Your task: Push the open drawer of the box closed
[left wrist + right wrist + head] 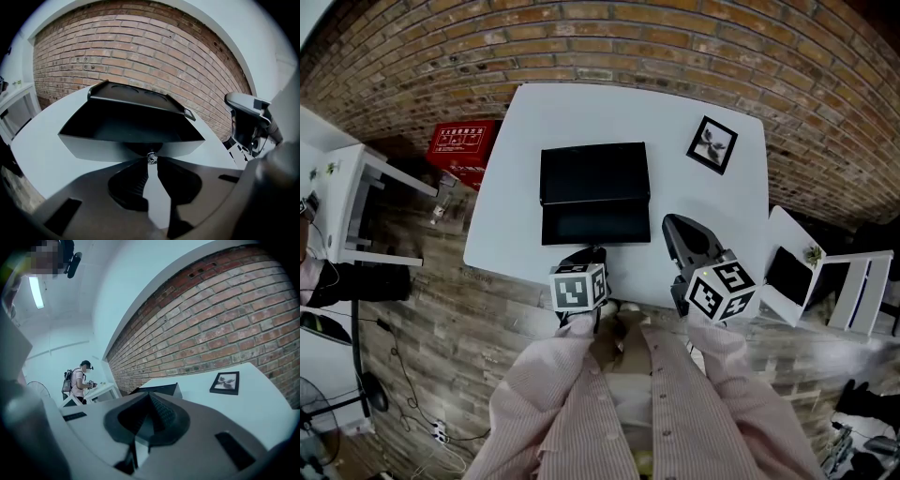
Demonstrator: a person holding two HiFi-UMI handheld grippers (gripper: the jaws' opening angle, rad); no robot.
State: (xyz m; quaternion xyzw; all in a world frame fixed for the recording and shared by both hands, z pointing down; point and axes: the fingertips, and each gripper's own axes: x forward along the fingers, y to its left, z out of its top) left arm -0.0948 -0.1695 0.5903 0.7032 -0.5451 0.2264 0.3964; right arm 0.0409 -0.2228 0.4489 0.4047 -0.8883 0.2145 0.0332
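Note:
A black box (594, 172) stands in the middle of the white table (581, 108). Its drawer (595, 223) is pulled out toward me, and it looks empty inside (131, 124). My left gripper (586, 255) is at the middle of the drawer's front wall. In the left gripper view its tips (151, 161) close on the small metal knob (151, 157). My right gripper (671, 223) hovers to the right of the drawer, tilted up, its jaws together (149, 397) with nothing between them. The box (157, 390) shows low in the right gripper view.
A framed picture (712, 143) lies at the table's far right corner. A red box (461, 150) sits on the floor to the left, beside a white shelf (356, 206). White furniture (853, 281) stands to the right. A brick wall (600, 37) runs behind. A person (79, 380) stands far off.

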